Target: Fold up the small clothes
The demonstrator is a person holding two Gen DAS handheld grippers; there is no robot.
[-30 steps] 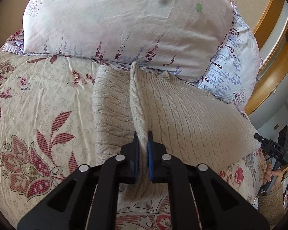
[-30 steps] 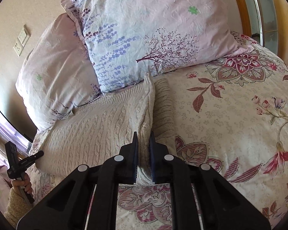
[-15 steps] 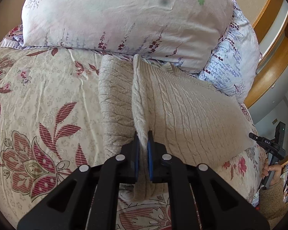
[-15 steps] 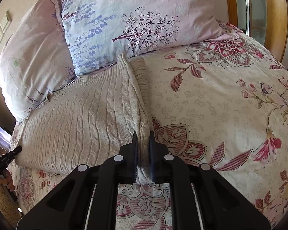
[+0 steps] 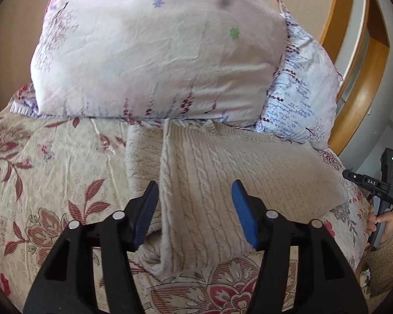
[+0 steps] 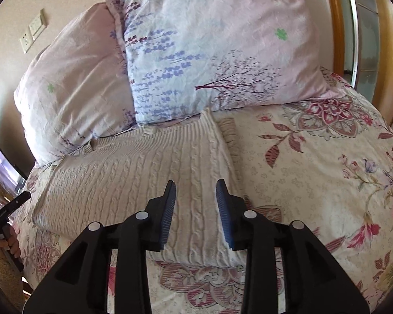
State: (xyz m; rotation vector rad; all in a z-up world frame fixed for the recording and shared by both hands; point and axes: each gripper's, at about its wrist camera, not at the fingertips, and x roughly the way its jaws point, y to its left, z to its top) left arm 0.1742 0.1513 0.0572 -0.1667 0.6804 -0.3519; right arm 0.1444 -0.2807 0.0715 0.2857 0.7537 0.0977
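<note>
Beige cable-knit sweater [image 5: 238,178] lying flat on the floral bedspread [image 5: 52,172], top edge tucked right up against the pillows. Left wrist view: left gripper [image 5: 195,209] hovering over the near hem, jaws spread wide, nothing pinched between the blue pads [image 5: 242,214]. Left pad at about 9 o'clock from the folded edge, right pad over the knit at 3 o'clock. Narrow strip of sweater poking out at 9 o'clock from the top layer, so folded over there, though hard to say whether that strip is a sleeve or the body. Collar mostly hidden under the pink pillow [image 5: 154,49] at 12 o'clock. Second pillow, bluish print [image 5: 301,99], at 2 o'clock, half covered by the first. Other gripper handle and a hand [image 5: 380,219] peeking in at 3 o'clock, cut off by the fisheye rim.

Right wrist view: right gripper [image 6: 195,209] also parted, nothing held, sitting above the sweater's [image 6: 144,172] right-hand fold. Can't tell if the fingertips actually touch the knit or just float above it. Near hem hidden behind the black gripper body at 6 o'clock. Bluish pillow [image 6: 209,52] at 12, pink one [image 6: 73,89] at 10, wall socket [image 6: 34,34] way up at 10 o'clock, blurry. Wooden headboard [image 6: 338,26] at 1 o'clock, sliced off by the frame.
</note>
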